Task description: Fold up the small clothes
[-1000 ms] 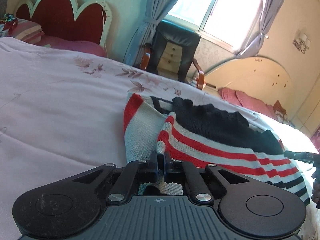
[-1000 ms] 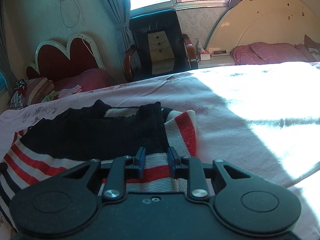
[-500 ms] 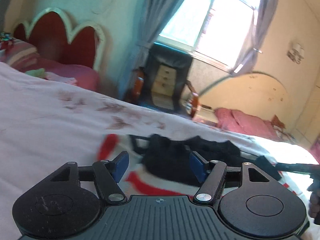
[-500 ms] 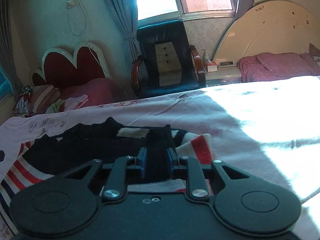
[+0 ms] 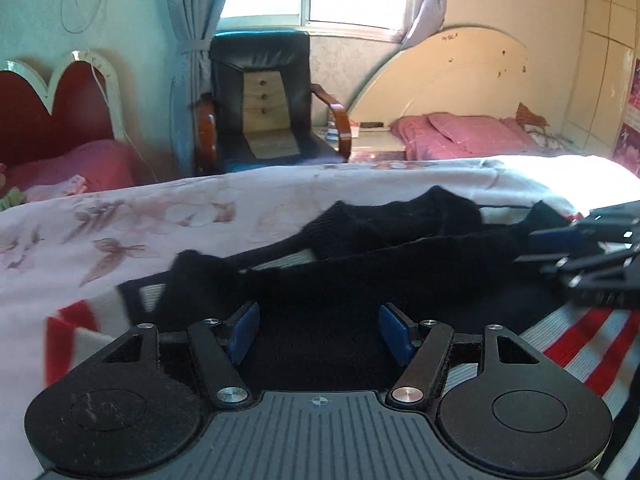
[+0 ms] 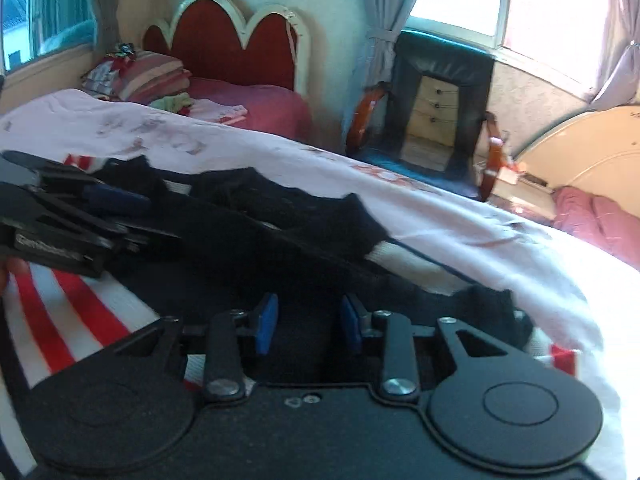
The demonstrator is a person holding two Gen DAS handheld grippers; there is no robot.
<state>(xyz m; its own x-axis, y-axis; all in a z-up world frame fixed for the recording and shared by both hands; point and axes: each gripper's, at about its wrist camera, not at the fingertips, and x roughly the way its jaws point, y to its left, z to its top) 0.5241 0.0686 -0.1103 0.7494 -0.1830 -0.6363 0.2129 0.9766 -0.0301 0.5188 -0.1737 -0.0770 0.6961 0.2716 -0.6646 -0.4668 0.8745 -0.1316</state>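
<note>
While both grippers hover over it, the sweater (image 5: 360, 280) lies on the bed (image 5: 120, 232), long axis crosswise to the fingers; left gripper (image 5: 319, 332) spread wide, empty, above its black band; right gripper (image 6: 307, 322) parted, empty, alongside; neither clearly nearer.

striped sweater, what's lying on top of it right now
A black knit layer is folded over the striped sweater, covering most of its middle. Red and white stripes show only at the edges. Both tools, left tool and right tool, hover open above it. Anything beneath the black layer is hidden.
</note>
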